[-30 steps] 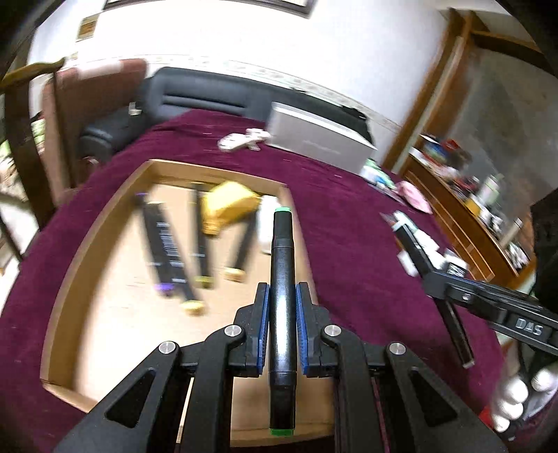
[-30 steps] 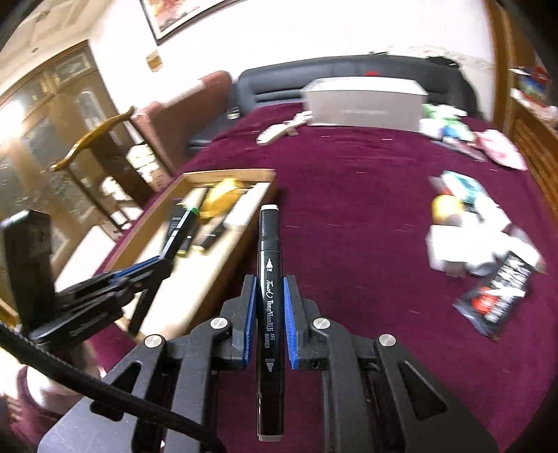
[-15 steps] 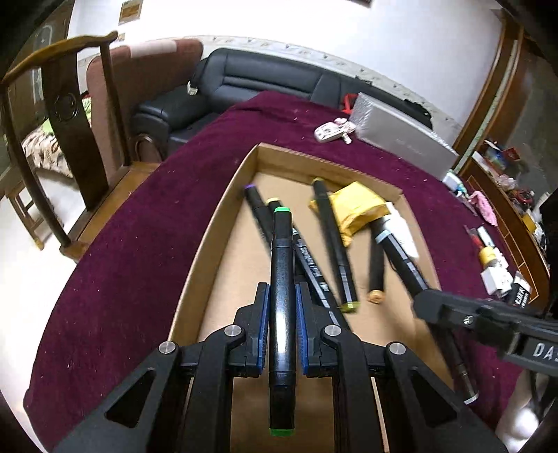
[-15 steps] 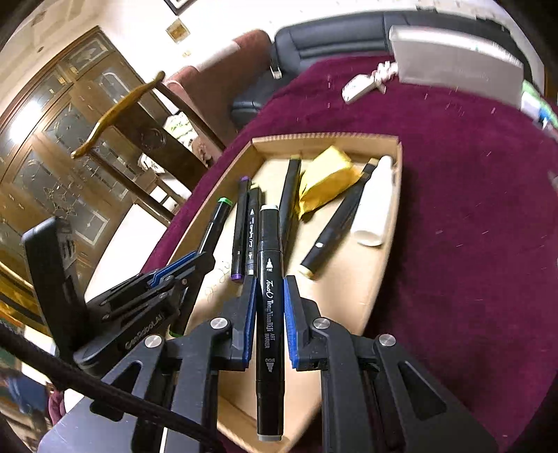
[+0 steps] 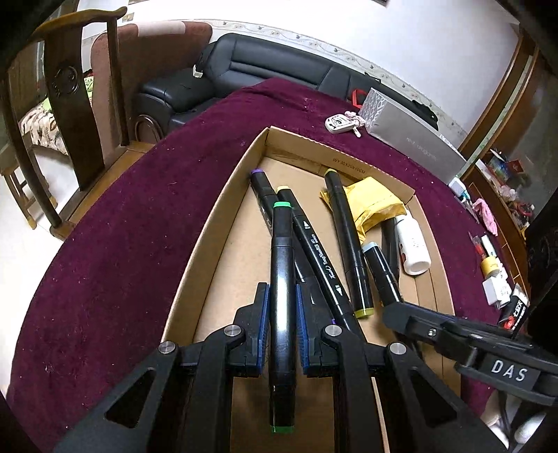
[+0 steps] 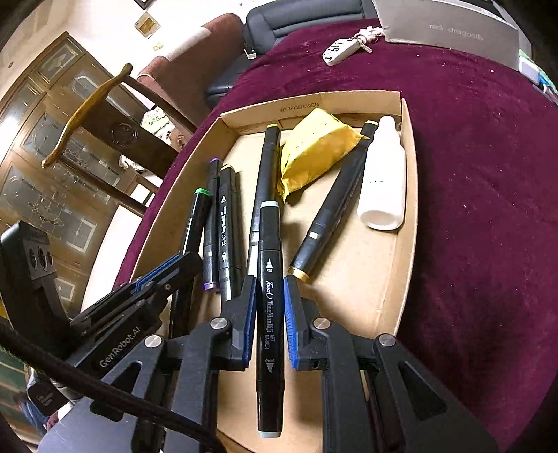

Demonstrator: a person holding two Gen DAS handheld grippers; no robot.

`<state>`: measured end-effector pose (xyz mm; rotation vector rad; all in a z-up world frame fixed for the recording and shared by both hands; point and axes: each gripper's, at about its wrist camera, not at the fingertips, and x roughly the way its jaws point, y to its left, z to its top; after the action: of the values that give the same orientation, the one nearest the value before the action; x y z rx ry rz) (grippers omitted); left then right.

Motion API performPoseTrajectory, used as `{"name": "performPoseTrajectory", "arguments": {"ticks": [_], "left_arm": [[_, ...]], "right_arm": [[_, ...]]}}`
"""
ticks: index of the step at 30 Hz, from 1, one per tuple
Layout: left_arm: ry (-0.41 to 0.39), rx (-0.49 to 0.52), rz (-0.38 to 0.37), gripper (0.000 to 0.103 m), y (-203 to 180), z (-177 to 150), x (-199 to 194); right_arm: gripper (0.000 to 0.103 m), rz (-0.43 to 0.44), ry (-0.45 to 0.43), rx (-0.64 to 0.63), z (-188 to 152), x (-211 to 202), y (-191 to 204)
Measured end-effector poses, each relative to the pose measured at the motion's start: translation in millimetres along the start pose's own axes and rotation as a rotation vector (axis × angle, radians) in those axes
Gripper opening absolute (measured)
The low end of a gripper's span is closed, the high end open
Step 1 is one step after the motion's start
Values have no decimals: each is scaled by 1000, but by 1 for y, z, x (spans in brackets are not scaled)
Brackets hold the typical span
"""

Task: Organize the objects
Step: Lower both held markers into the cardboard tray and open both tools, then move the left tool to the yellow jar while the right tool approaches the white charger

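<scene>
Two handheld grippers hang over a cardboard tray [image 5: 216, 216] on a worktop [image 5: 122, 244] draped in maroon cloth, each carrying a black marker. The left gripper [image 5: 282, 306] has its jaws clamped on a green-capped marker [image 5: 282, 265], which points toward 12 o'clock above the tray's left half. The right gripper [image 6: 268, 299] has its jaws clamped on a grey-capped marker [image 6: 269, 278], also aimed at 12 o'clock above the tray's middle. In the right wrist view the left gripper enters from 8 o'clock. In the tray lie a purple-capped marker [image 6: 212, 223] and a yellow-capped marker [image 6: 228, 226] side by side, a third marker [image 6: 266, 163] beside a crumpled yellow packet [image 6: 315, 146], and a fourth marker [image 6: 334, 205] slanting just beside a white bottle [image 6: 383, 181] along the right wall. Beyond the tray, at 12 o'clock, a key fob [image 6: 341, 50] and a grey box [image 6: 450, 33] rest on the cloth.
</scene>
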<state>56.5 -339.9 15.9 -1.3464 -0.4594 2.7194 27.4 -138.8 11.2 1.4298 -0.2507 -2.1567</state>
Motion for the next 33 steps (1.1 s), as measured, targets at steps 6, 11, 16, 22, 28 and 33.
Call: {"name": "performPoseTrajectory", "arguments": {"ticks": [6, 11, 16, 22, 28, 33], "left_arm": [[-1, -30, -1, 12, 2, 1, -2], [-5, -50, 0, 13, 4, 2, -5], [-22, -91, -24, 19, 9, 2, -15], [-93, -158, -78, 53, 15, 3, -44], [-178, -254, -221, 54, 6, 2, -79], [-211, -125, -310, 60, -51, 2, -100]], "right_arm": [[13, -30, -10, -7, -2, 0, 2], [13, -46, -24, 0, -2, -2, 1], [25, -50, -52, -3, 0, -8, 4], [28, -47, -131, -18, 1, -41, 2], [33, -34, -180, -6, -7, -69, -9], [33, -55, -226, 39, -19, -97, -38]]}}
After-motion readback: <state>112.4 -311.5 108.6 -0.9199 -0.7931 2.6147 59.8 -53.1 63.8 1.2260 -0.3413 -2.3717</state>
